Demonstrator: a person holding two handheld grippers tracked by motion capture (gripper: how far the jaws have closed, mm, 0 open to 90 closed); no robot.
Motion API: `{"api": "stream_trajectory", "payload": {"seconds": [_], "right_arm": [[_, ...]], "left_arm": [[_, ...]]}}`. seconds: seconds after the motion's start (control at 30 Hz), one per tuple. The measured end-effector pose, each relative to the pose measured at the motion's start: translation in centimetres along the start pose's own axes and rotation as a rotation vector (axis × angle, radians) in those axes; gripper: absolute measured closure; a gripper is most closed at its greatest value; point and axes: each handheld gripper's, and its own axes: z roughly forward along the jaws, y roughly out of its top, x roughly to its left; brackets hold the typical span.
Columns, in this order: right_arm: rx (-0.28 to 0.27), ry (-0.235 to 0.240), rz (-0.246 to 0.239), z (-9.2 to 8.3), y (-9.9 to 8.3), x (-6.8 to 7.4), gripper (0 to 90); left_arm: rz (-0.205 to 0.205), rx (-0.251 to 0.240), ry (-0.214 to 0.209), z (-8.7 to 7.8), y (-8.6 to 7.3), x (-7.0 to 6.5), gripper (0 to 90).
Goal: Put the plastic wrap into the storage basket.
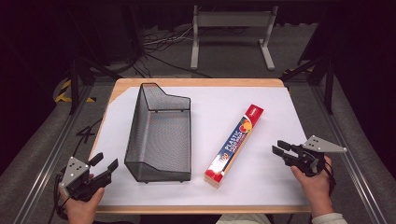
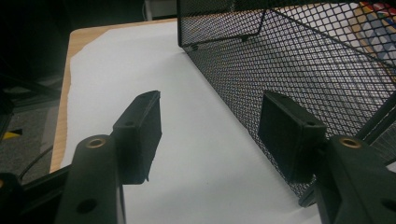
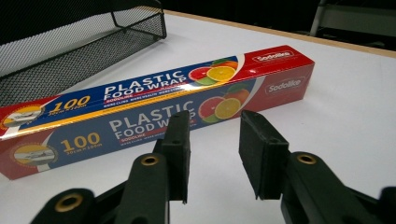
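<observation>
Here, long red-and-blue plastic wrap box (image 1: 234,145) lies flat.

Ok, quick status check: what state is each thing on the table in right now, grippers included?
Mesh basket: upright, nothing in it, on the white sheet.
Plastic food wrap box: closed, lying flat beside the basket, apart from it.
Left gripper: open, holding nothing, near the basket's side.
Right gripper: open, holding nothing, pointed at the box, not touching it.
White sheet: flat over the table.

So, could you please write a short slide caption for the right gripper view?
Right gripper, fingers open and empty, facing the plastic food wrap box lying on the white table.
</observation>
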Motion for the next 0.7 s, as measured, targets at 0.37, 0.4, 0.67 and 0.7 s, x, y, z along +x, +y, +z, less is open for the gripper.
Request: {"api": "stream_trajectory", "payload": {"seconds": [0.37,0.4,0.67,0.7], "right_arm": [[-0.008,0.03,-0.013,0.0,0.9,0.6,78.8],[-0.009,0.038,-0.014,0.0,1.1,0.7,80.5],[0.008,0.101,-0.033,0.1,2.8,1.6,90.0],[0.011,0.106,-0.03,0.2,3.0,1.6,90.0]], "left_arm": [[0.009,-0.007,0.01,-0.2,0.1,-0.3,44.3],[0.012,-0.008,0.015,-0.2,0.1,-0.4,44.4],[0.002,-0.006,0.027,-0.2,0.1,-0.5,50.1],[0.004,-0.005,0.025,-0.2,0.1,-0.4,51.7]]}}
